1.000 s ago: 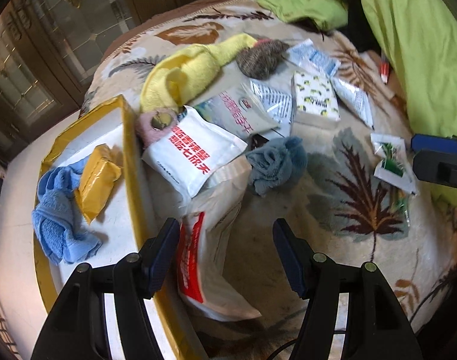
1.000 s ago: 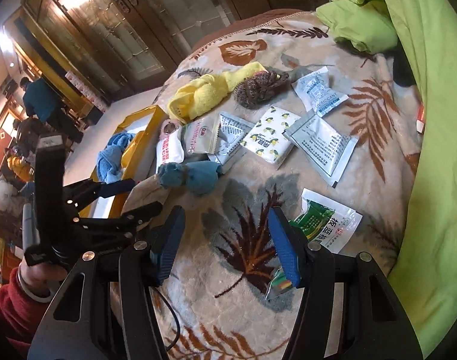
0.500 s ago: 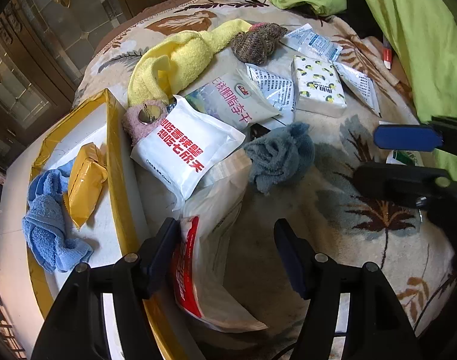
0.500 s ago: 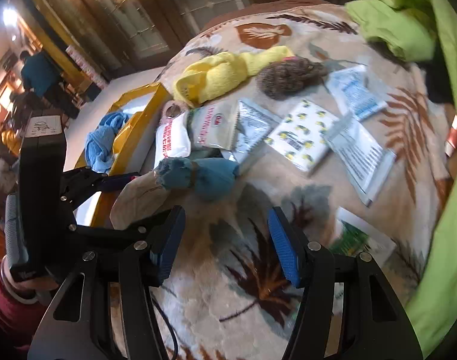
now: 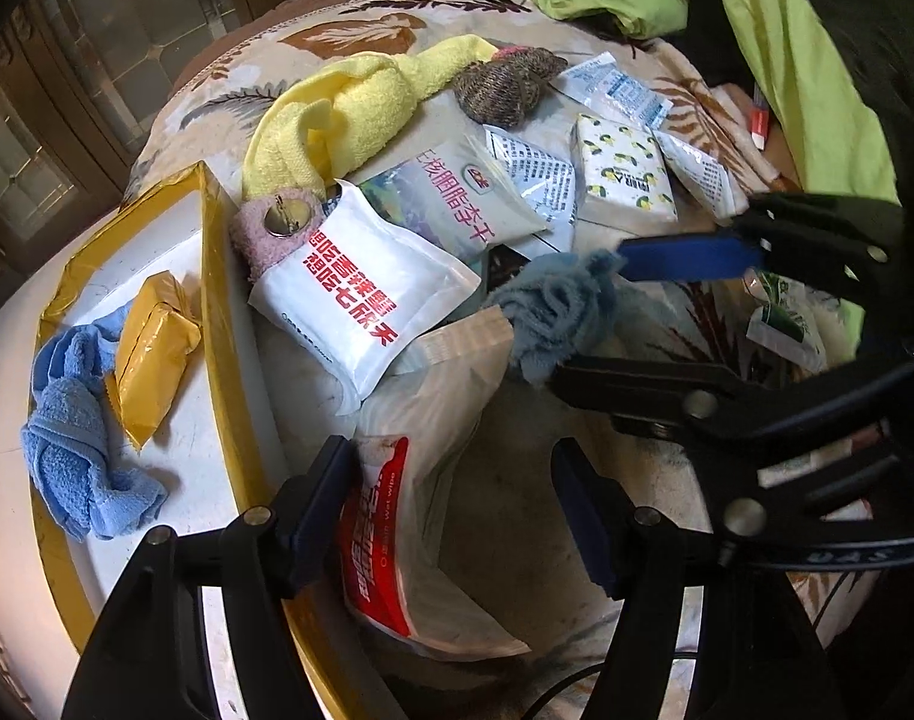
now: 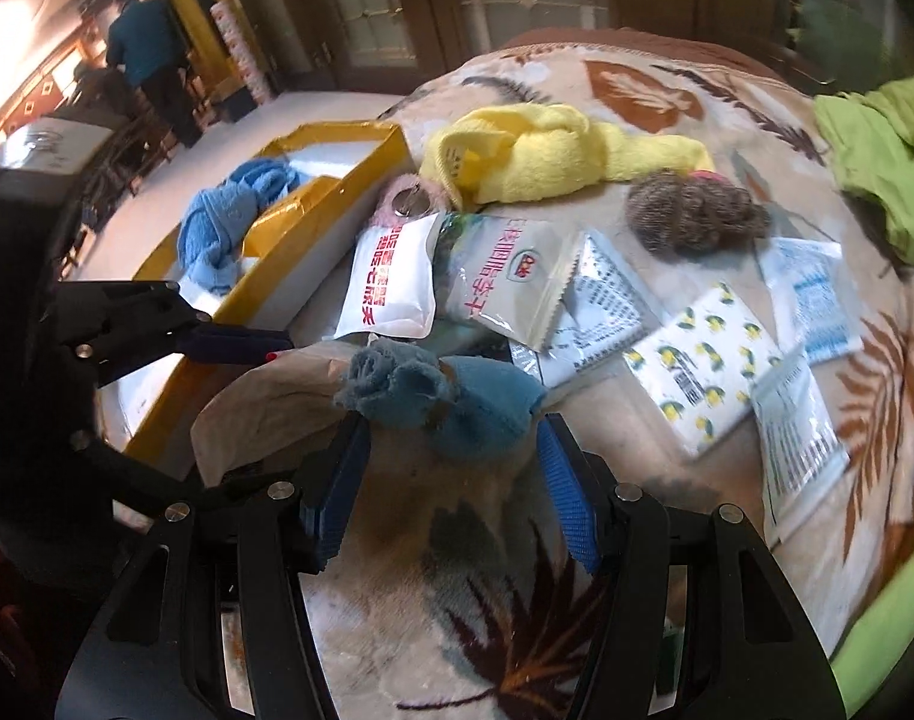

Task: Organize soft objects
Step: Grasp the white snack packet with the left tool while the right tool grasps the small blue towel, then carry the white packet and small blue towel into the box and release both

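A teal cloth (image 6: 450, 402) lies bunched on the leaf-patterned blanket (image 6: 505, 648), partly over a wet-wipe pack (image 5: 372, 528). My right gripper (image 6: 450, 456) is open, its blue pads (image 6: 568, 486) on either side of the cloth's near end without pressing it. From the left wrist view the right gripper (image 5: 613, 324) comes in from the right, straddling the teal cloth (image 5: 553, 306). My left gripper (image 5: 450, 510) hangs open over the wet-wipe pack, which lies between its fingers. A yellow-rimmed white box (image 5: 210, 276) on the left holds a light blue towel (image 5: 66, 438) and a yellow packet (image 5: 150, 360).
Farther back lie a yellow towel (image 5: 348, 114), a grey knitted ball (image 5: 505, 84), a pink fluffy item (image 5: 276, 228), snack bags (image 5: 360, 288) and a lemon-print tissue pack (image 5: 625, 174). Green bedding (image 5: 817, 60) piles up on the right. People stand far off (image 6: 144, 54).
My right gripper has swung left and down across the blanket, rolling as it went, and now straddles the teal cloth. The left gripper has stayed over the wet-wipe pack, jaws slightly wider.
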The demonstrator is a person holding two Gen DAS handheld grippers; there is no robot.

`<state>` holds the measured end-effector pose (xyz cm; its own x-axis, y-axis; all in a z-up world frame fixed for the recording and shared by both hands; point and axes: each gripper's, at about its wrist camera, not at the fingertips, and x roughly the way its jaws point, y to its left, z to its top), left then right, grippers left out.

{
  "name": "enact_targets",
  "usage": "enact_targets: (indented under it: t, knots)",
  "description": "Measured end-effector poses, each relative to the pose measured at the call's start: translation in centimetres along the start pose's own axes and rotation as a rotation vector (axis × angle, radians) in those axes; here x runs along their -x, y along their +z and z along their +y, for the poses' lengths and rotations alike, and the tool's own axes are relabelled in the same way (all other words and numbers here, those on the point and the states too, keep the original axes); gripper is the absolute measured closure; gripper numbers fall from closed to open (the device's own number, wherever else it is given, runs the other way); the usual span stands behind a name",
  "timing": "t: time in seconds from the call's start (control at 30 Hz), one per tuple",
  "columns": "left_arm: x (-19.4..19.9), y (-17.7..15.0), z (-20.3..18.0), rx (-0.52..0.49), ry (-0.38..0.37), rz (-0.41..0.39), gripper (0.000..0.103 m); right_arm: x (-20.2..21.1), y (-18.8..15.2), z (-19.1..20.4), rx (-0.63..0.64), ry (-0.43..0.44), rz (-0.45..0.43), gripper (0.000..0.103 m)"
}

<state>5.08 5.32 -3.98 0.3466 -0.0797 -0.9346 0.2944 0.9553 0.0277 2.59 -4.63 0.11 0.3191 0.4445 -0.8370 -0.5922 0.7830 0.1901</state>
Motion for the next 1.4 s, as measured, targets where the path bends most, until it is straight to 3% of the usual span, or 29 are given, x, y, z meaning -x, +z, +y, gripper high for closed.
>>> enact_targets:
  t: [0.23,0.3,0.43,0.57,0.73,0.8,0.9,1.13,1.4]
  knots:
    - [-0.5,0.4,-0.3,-0.019,0.003,0.023,0.028,-2.0,1.2,0.3,0.04,0.003,0.031,0.046]
    - [-0.6,0.5,-0.3,-0.018,0.005,0.029,0.028,-2.7,1.5,0.2,0.043,0.003,0.057,0.07]
    - [-0.8,0.6,-0.1,-0.006,-0.013,0.027,0.028,-2.7,1.1,-0.6,-0.036,0.02,0.065,0.077]
    - [-0.8,0.9,0.1,0.019,-0.032,0.023,0.032,-0.8,-0.2,-2.1,-0.149,0.035,0.021,0.078]
    - [-1.1,0.6,-0.1,0.004,0.047,0.024,0.049,2.3,-1.9,-3.6,-0.268,0.068,-0.038,0.078]
    - [-1.0,0.5,0.3,0.02,0.071,0.024,0.069,3.2,-2.4,-3.7,-0.293,0.073,-0.055,0.078]
    - [-0.4,0.2,1.3,0.08,0.014,0.028,0.071,4.0,-2.7,-4.0,-0.323,0.099,-0.076,0.078]
    - [1.4,-0.9,0.6,0.104,-0.044,-0.01,0.073,5.8,-2.8,-3.2,-0.33,0.124,-0.117,0.078]
    - [4.6,-0.6,-0.1,0.102,-0.042,-0.086,0.073,6.6,-2.7,-2.3,-0.325,0.144,-0.121,0.078]
